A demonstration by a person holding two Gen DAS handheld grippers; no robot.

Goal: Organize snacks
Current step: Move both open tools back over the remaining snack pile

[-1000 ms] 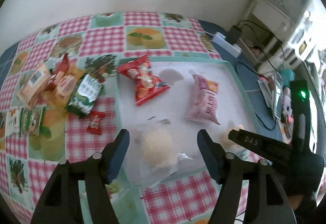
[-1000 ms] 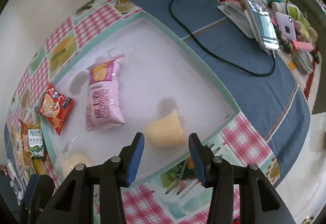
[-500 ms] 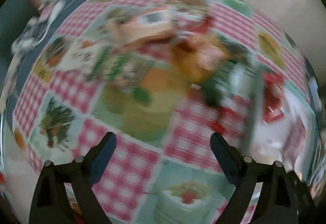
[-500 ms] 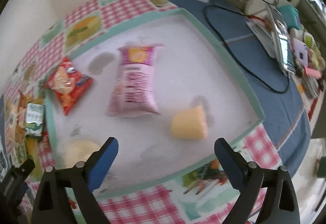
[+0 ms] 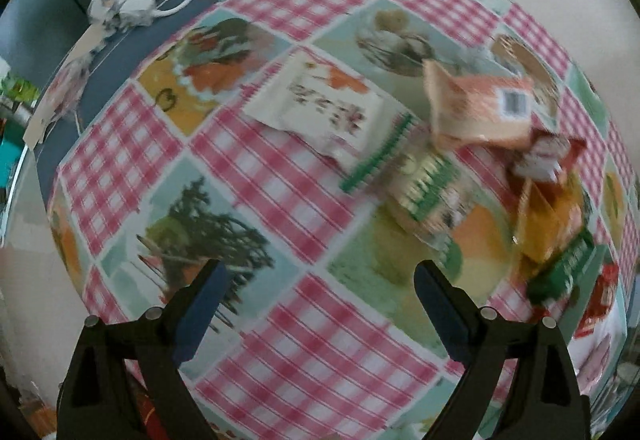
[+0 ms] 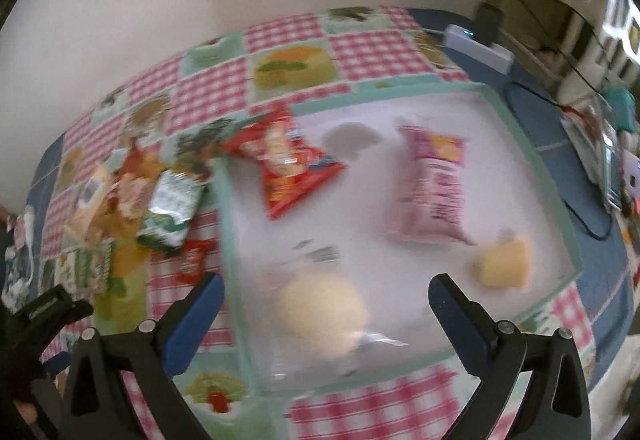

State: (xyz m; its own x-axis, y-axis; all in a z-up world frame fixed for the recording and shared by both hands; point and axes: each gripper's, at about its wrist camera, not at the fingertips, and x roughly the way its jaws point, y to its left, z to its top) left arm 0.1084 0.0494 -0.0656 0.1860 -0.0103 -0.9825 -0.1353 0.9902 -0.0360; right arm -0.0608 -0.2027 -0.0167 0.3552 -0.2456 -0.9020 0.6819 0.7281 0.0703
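**Snacks split between the tray and a loose pile, both tongs spread wide**

I take the white tray [image 6: 532, 155] with its mint-green rim as my landmark. Inside it I see four snacks: a red packet [image 6: 286, 159] at the far left corner, partly over the rim; a pink packet [image 6: 434, 187] right of it; a yellow cup-shaped snack [image 6: 506, 264] toward the near right corner; and a pale round bun in clear wrap [image 6: 320, 310] at the near left. They lie apart from one another.

Left of the tray, on the patchwork cloth [image 5: 280, 175] covering the counter, sits the loose pile. From my left camera I make out a white packet [image 5: 320, 107], an orange packet with a barcode [image 5: 480, 107] and a green-lettered packet [image 5: 428, 191], overlapping; motion blur hides the finer print.

My left tongs [image 5: 316, 294] are released, jaws far apart over bare cloth, gripping nothing. My right tongs [image 6: 326, 306] are likewise released and empty, hanging over the tray's near edge, the bun between them in view; I cannot tell how high above it.

Beyond the tray's far right corner a white power strip [image 6: 480, 47] rests on blue cloth [image 6: 592, 256].
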